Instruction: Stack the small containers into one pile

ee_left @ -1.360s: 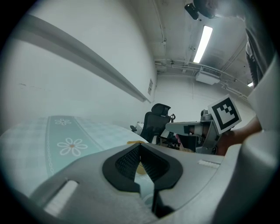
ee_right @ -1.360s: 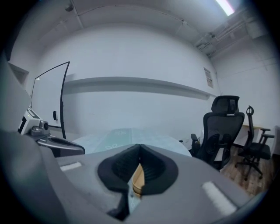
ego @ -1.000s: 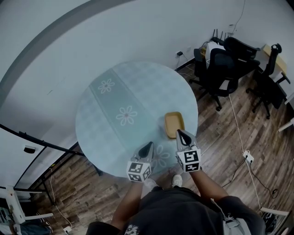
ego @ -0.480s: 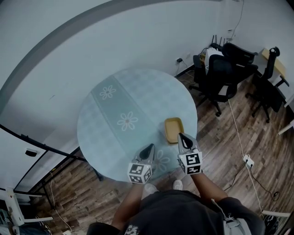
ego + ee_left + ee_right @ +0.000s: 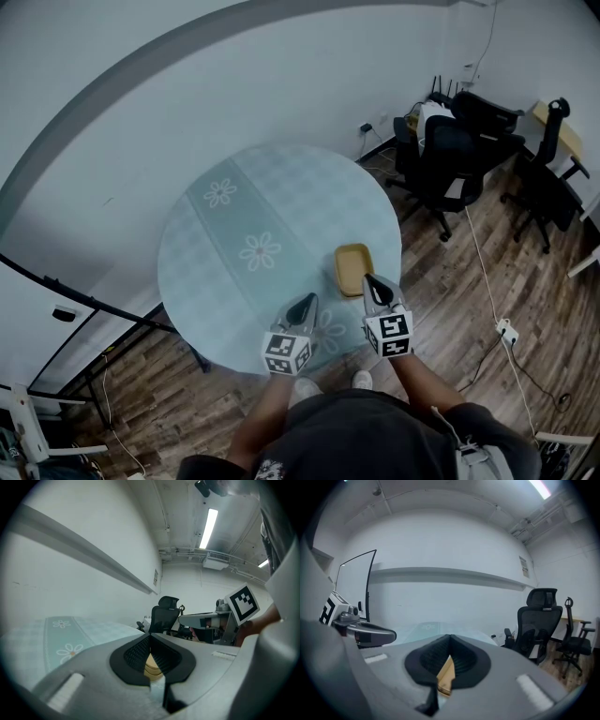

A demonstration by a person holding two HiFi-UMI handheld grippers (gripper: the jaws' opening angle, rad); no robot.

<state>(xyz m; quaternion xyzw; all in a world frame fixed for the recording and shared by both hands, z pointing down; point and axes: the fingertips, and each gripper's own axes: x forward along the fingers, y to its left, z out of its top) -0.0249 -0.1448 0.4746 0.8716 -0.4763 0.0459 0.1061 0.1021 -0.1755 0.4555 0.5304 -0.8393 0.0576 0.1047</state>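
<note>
A pile of small yellow containers (image 5: 352,265) sits on the right side of the round table (image 5: 234,216). In the left gripper view the yellow containers (image 5: 151,665) show through the gap below the fingertips. My right gripper (image 5: 371,281) is shut and empty, with its tip at the pile's near right corner; whether it touches I cannot tell. My left gripper (image 5: 305,302) is shut and empty, over the table's near edge to the left of the pile. In their own views, the left gripper (image 5: 150,637) and right gripper (image 5: 450,637) each have jaws that meet at the tips.
The table wears a pale green cloth with daisy prints (image 5: 260,250). Black office chairs (image 5: 450,150) stand at the right on the wooden floor. A white wall curves behind the table. A person's shoes (image 5: 361,378) show under the table's near edge.
</note>
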